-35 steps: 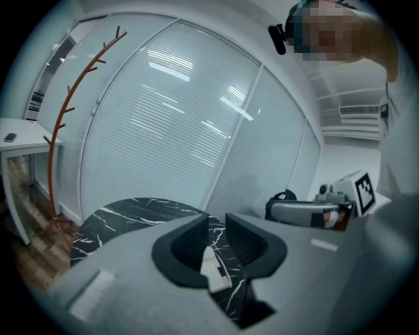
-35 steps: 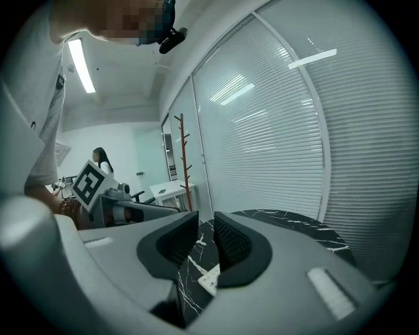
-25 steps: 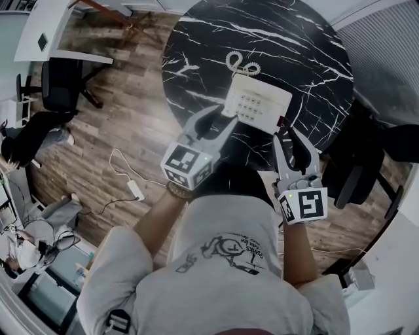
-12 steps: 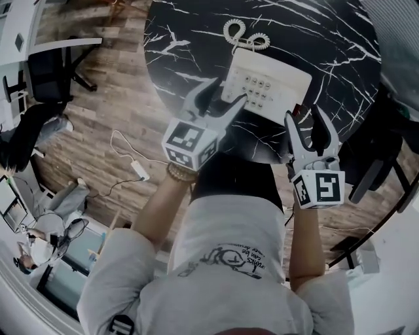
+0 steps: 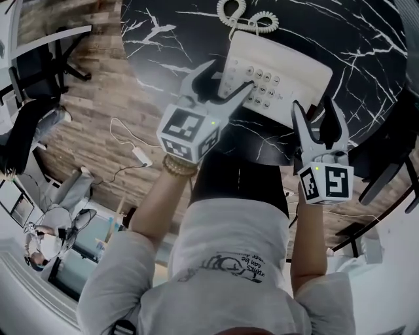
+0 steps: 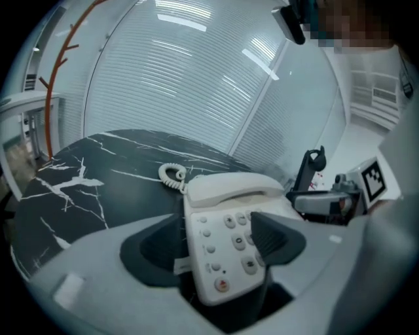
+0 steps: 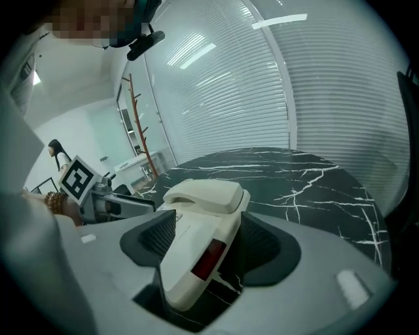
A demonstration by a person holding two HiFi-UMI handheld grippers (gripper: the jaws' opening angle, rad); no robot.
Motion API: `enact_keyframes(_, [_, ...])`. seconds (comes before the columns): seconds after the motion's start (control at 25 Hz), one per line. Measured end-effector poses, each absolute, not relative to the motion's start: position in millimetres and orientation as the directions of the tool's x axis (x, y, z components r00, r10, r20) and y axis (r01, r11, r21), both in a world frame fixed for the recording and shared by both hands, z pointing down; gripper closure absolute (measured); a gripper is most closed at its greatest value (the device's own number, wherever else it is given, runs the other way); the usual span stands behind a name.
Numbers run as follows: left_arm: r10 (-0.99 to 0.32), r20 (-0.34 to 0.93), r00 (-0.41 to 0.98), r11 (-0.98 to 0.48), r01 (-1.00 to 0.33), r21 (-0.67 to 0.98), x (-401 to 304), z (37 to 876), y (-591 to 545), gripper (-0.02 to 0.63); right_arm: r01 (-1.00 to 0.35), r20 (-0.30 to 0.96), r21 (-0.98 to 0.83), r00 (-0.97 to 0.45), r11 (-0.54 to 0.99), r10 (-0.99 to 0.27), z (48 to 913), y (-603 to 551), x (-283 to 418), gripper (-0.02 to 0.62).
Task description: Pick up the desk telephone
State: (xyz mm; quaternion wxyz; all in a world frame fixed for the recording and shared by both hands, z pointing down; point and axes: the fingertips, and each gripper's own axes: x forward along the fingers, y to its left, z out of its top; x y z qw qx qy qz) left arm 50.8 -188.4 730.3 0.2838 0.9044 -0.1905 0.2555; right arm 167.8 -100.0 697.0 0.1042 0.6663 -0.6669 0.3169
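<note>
Straddling near corners of desk telephone [image 5: 281, 70] at near edge of black table [image 5: 171, 44] with left gripper [image 5: 230, 74] and right gripper [image 5: 317, 106], jaws just opening wide, pads off it. Likely light, rigid, slick plastic; handset [image 5: 283, 50] probably loose. Best clamping base sides.

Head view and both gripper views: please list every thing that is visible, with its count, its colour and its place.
desk telephone: one, white, near edge of the table
coiled cord: one, white, behind the telephone
round table: one, black with white veins, centre
office chair: one, black, floor at left
cable: one, white, on the wooden floor
coat stand: one, reddish, beyond the table
left gripper: one, grey; jaws have just been opening, astride the telephone's keypad corner, not gripping
right gripper: one, grey; jaws have just been opening, astride the other near corner, not gripping
bracelet: one, beaded, left wrist
</note>
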Motion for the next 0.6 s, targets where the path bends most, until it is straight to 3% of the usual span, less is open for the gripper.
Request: enact_keyframes(0.6, [-0.18,0.591,0.786,-0.725,-0.512,0.461,63,753,-187,0.278,-0.905,0.493,-0.415,-0.135,-0.096,-0.859,735,-112,165,0.267])
